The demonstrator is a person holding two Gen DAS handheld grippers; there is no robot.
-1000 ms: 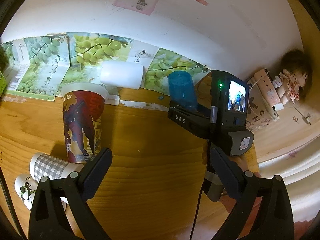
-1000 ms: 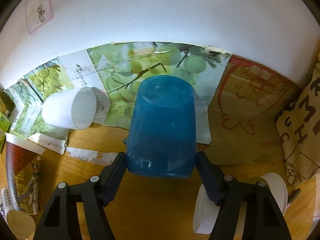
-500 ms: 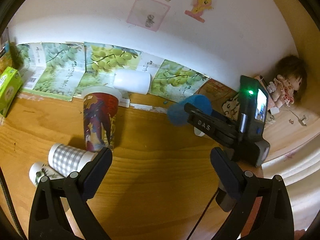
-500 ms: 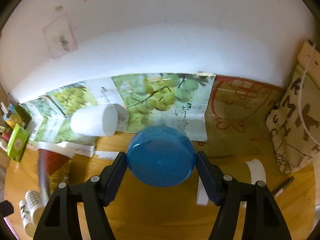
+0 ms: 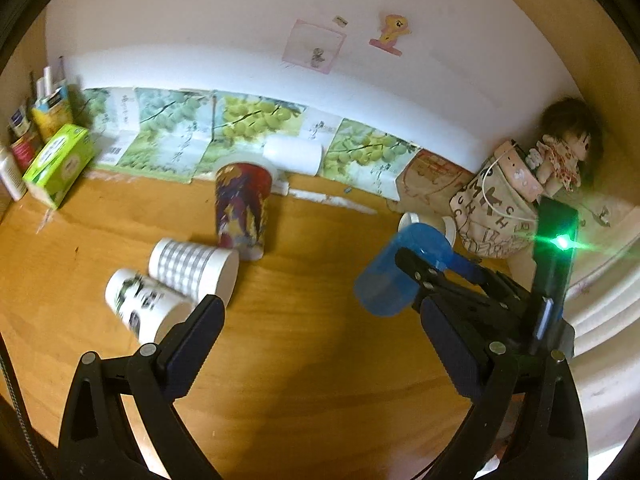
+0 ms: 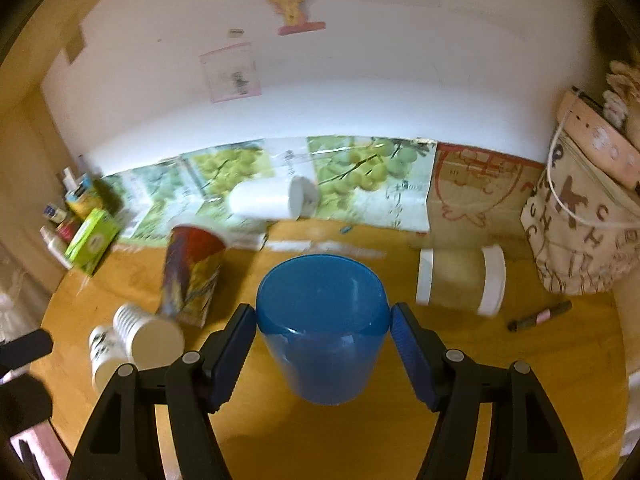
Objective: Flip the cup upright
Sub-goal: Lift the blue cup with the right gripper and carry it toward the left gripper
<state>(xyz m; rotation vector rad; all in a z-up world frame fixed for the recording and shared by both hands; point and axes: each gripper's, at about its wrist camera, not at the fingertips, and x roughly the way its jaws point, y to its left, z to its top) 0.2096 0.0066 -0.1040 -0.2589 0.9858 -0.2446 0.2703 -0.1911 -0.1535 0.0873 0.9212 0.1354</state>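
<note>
My right gripper (image 6: 323, 320) is shut on a translucent blue plastic cup (image 6: 322, 328) and holds it in the air above the wooden table (image 6: 400, 432). The cup's wider end tilts up and away from me, its narrower end points down. In the left wrist view the same cup (image 5: 390, 280) hangs tilted at the right, clamped by the right gripper's fingers (image 5: 416, 270). My left gripper (image 5: 320, 340) is open and empty, low over the table's front.
A tall red printed cup (image 5: 240, 208) stands upright mid-table. Two paper cups (image 5: 192, 268) lie on their sides at the left. A white cup (image 5: 294, 154) lies by the wall, a brown-banded cup (image 6: 460, 280) at the right. Green box (image 5: 58, 164), patterned bag (image 6: 580, 236), pen (image 6: 538, 318).
The right gripper has lifted the blue cup and turned it over, from base-up through base-toward-camera to mouth-up. Both grippers have pulled back and higher from the wall.
</note>
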